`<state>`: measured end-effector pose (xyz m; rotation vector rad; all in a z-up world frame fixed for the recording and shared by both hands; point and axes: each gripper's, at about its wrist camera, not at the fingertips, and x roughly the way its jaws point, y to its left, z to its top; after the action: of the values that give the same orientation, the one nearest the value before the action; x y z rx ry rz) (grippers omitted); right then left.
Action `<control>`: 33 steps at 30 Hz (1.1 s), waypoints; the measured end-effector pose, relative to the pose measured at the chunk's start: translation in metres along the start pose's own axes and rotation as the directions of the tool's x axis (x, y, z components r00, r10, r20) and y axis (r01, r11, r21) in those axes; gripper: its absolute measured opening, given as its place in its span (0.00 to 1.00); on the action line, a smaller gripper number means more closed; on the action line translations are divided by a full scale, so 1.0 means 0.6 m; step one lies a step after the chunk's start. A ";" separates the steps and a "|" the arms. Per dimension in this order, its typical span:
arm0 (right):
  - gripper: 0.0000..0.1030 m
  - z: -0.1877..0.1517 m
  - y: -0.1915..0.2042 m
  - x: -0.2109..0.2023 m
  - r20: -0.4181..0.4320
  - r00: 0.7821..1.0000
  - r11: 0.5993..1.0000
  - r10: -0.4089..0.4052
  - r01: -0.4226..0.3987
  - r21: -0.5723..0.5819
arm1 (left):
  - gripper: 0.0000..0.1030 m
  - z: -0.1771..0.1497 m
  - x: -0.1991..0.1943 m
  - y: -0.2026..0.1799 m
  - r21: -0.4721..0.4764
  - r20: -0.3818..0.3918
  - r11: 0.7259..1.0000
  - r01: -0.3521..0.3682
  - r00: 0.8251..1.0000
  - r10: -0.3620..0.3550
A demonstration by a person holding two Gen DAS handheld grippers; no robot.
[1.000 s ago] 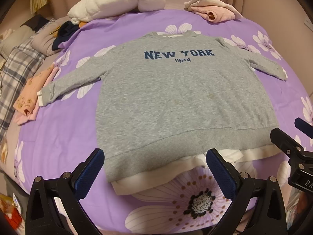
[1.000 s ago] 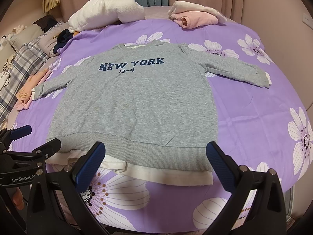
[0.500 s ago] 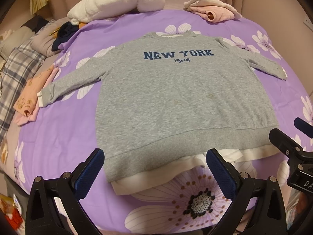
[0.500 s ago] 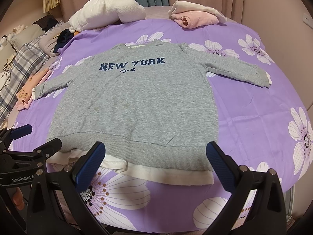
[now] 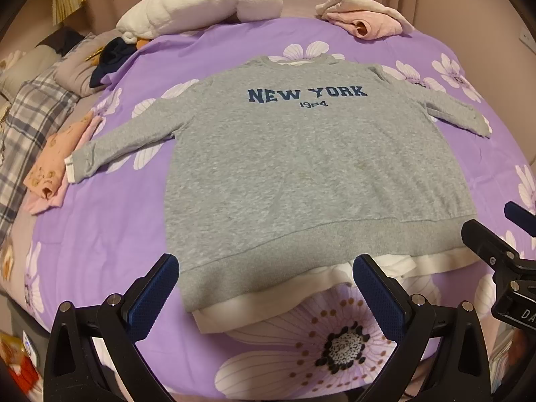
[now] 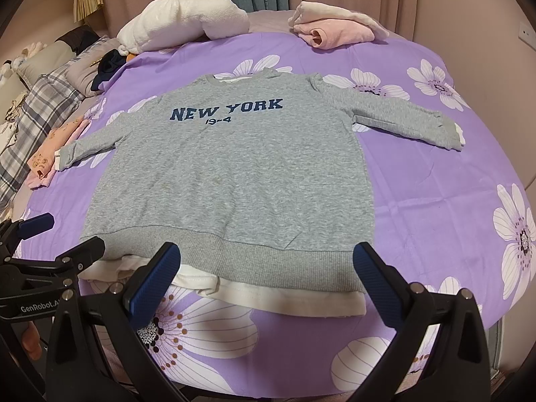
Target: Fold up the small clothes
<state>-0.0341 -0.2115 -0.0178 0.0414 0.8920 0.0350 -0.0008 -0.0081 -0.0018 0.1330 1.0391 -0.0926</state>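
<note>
— Change since a second ago? Almost none. The sweatshirt [image 5: 301, 174] lies as it did, and both grippers hang in the same spots at the near edge of the bed [image 5: 100, 234].

— And their jaws?

— Left gripper [image 5: 264, 293] spread wide, holding nothing; its blue pads [image 5: 152, 296] stand either side of the hem. Right gripper [image 6: 268, 284] is equally wide and empty, above the hem's right half. Neither touches the cloth, as before.

— How does the sweatshirt look?

— Grey, face up, flat on the purple flowered bedcover, with "NEW YORK" [image 5: 306, 94] in dark blue across the chest and small digits beneath. Both sleeves are spread out to the sides, the cuffs showing a white edge. A white layer [image 6: 278, 298] peeks out below the ribbed hem, slightly bunched near the left end. Faint yellowish marks show on the front.

— Anything else on the bed?

— White bundle [image 6: 181, 21] and pink folded garment [image 6: 335, 30] at the far end, well apart from the sweatshirt. Peach clothing [image 5: 50, 164] lies just beside the left cuff, next to a plaid blanket [image 5: 30, 124].
</note>
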 end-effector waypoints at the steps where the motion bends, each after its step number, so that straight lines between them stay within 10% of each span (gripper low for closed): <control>1: 1.00 0.001 0.000 0.000 0.000 1.000 1.000 0.000 0.000 0.000 | 1.00 0.000 0.000 0.000 0.000 0.000 1.000 0.001 1.000 -0.001; 24: 1.00 0.000 -0.023 0.010 0.002 0.996 0.992 0.091 -0.091 0.083 | 1.00 0.011 0.015 0.012 -0.035 0.010 0.995 0.098 0.995 -0.098; 33: 1.00 0.013 -0.113 0.038 0.094 0.946 0.898 0.311 -0.324 0.297 | 1.00 0.043 0.039 0.061 -0.174 0.103 0.927 0.333 0.942 -0.319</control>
<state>-0.0127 -0.2781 -0.0340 0.4810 0.8322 0.1994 0.0384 0.0237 -0.0066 -0.2178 0.9837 -0.2982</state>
